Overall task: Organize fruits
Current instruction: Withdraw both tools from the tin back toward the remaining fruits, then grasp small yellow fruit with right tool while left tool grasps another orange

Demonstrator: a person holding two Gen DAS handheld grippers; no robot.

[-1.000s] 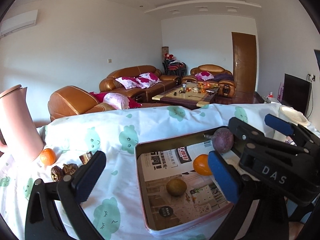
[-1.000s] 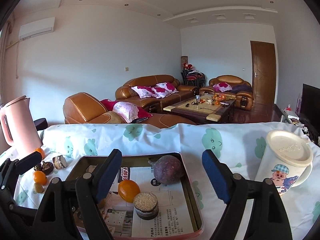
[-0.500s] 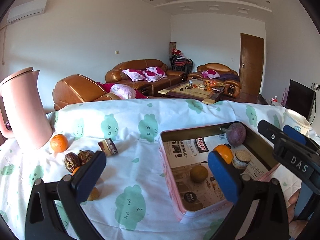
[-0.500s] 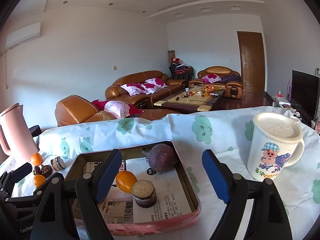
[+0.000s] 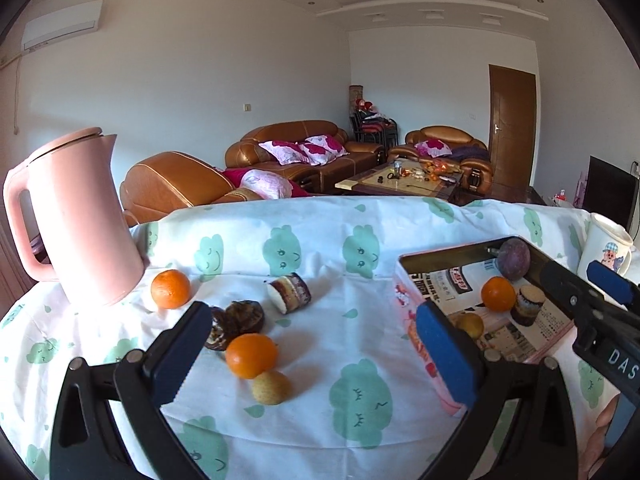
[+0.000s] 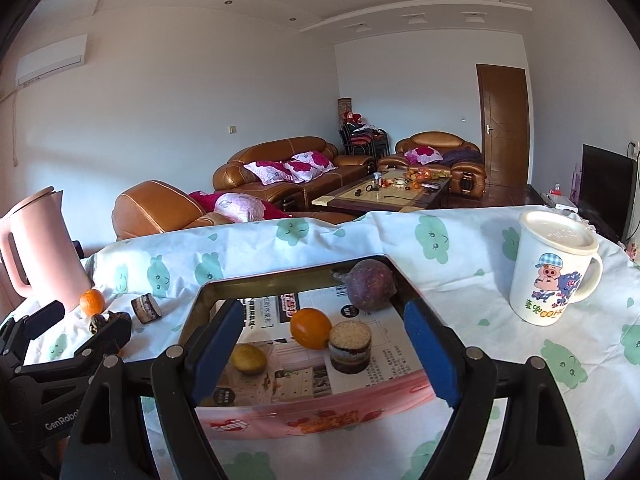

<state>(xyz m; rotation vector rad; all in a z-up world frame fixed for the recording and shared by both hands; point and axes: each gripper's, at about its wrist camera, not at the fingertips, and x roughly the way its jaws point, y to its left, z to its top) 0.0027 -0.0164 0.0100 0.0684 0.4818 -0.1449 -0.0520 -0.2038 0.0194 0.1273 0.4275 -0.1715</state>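
Fruits sit in two groups: some already in the pink tin tray (image 6: 320, 416) w/ paper lining, the rest loose on the desk cloth (image 5: 320, 420) by the pink kettle (image 5: 76, 220). In the tray: a purple passion fruit (image 6: 370, 285) at the far wall, an orange (image 6: 310, 328) touching a small layered cake (image 6: 350, 346), and a yellowish fruit (image 6: 249, 359) near the front-left. Loose: an orange by the kettle (image 5: 170, 289), a nearer orange (image 5: 251, 355) touching a small yellow fruit (image 5: 271, 387), dark wrinkled items (image 5: 236, 320), poss. dried fruit or walnuts, hard to tell, and a second cake roll (image 5: 289, 293) on its side. Left gripper (image 5: 308, 354) hovers over the loose pile, fingers spread wide, holding nothing; prob. lining up on the nearer orange, which lies betw. the pads. Right gripper (image 6: 324, 354) is also spread and empty, framing the tray, likely waiting clear so the left can bring fruit in. White pig mug (image 6: 554, 276) stands apart at right, not involved.
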